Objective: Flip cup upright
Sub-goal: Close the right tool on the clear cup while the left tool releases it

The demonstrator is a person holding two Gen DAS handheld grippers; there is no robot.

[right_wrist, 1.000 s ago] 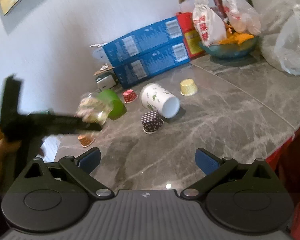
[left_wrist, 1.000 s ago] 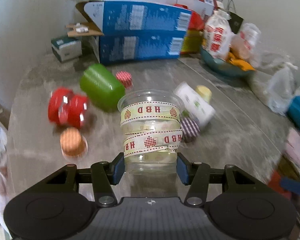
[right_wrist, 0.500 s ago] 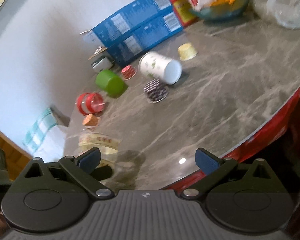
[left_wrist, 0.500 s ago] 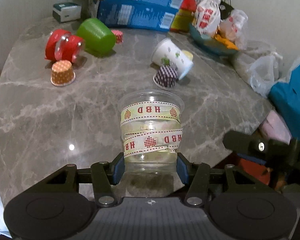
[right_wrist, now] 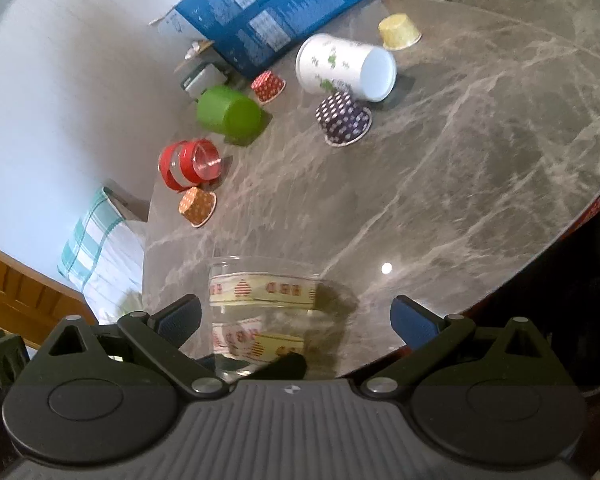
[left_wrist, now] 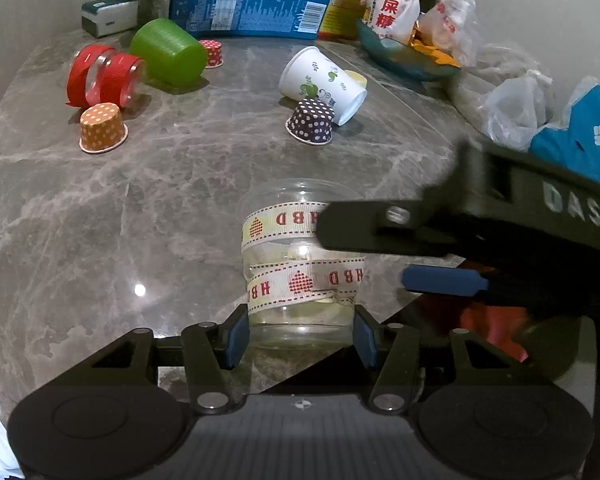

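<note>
**Clear cup held near the tabletop edge, second gripper closing in**

The left gripper (left_wrist: 300,338) is clamped on the base of a clear plastic cup (left_wrist: 302,256) wrapped in two bands of cream ribbon printed "HBD". The cup's wide rim points away from the camera, and it sits low over the marble tabletop (left_wrist: 148,208), close to the near edge. The right gripper (right_wrist: 296,322) has its fingers spread wide, with the cup between them but touching neither pad as far as I can see.

Risks, as I judge them:
- The cup is thin and smooth, and held only at its narrow base. If the right gripper bumps it on the way in, it may twist or slip out of the left pads.
- It is near the table edge, so a dropped cup could roll off to the floor.
- If the right gripper squeezes hard on the wide, soft upper wall, the cup may buckle or the ribbon may slide.
- If the left lets go before the right has closed, nothing holds the cup.

Hard to tell:
- Whether the cup's bottom rests on the tabletop or hangs just above it; the gripper body hides the contact.
- From the left wrist view, the right gripper's arm crosses in front of the cup's upper right side and hides part of the rim.
- Whether the cup is truly upright or tilted, since both fisheye views bend the scene.
- What the yellowish stuff inside the cup is.
</note>
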